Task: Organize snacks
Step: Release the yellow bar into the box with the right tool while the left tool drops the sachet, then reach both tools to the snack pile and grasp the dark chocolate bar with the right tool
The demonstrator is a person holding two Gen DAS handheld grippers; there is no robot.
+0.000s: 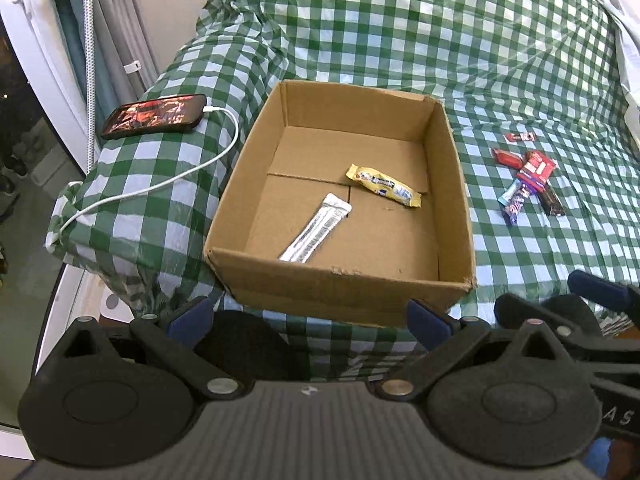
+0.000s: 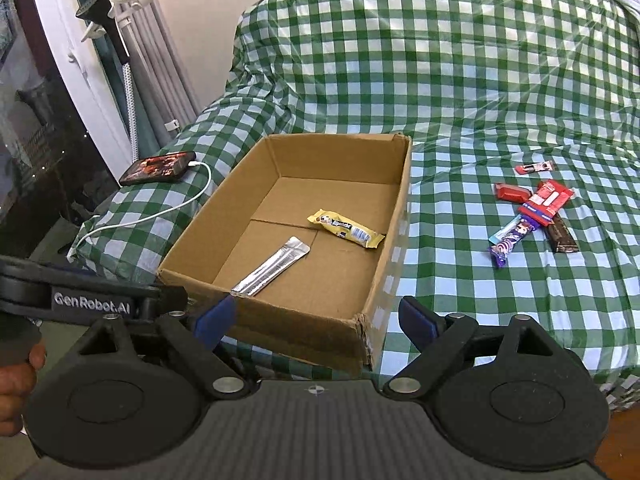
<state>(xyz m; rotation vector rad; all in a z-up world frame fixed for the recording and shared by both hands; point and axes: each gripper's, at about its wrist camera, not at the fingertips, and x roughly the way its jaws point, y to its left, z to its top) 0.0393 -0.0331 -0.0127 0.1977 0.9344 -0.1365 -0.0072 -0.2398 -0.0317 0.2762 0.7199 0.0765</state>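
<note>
Both black two-finger grippers, left gripper [image 1: 310,318] and right gripper [image 2: 318,318], hang wide open and empty just short of the brown cardboard box [image 2: 304,320], probably since two wrapped snack bars [image 1: 383,185] already sit inside while the loose snack pile [image 2: 532,216] waits well apart on the green checkered cloth [image 2: 460,80].

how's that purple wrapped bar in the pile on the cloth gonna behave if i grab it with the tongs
The purple bar looks thin and flat, so probably light and unlikely to roll. Its glossy wrapper may be slippery, and its crimped ends likely floppy. One end lies at the red packet in the pile, so lifting it may nudge that neighbour.
</note>
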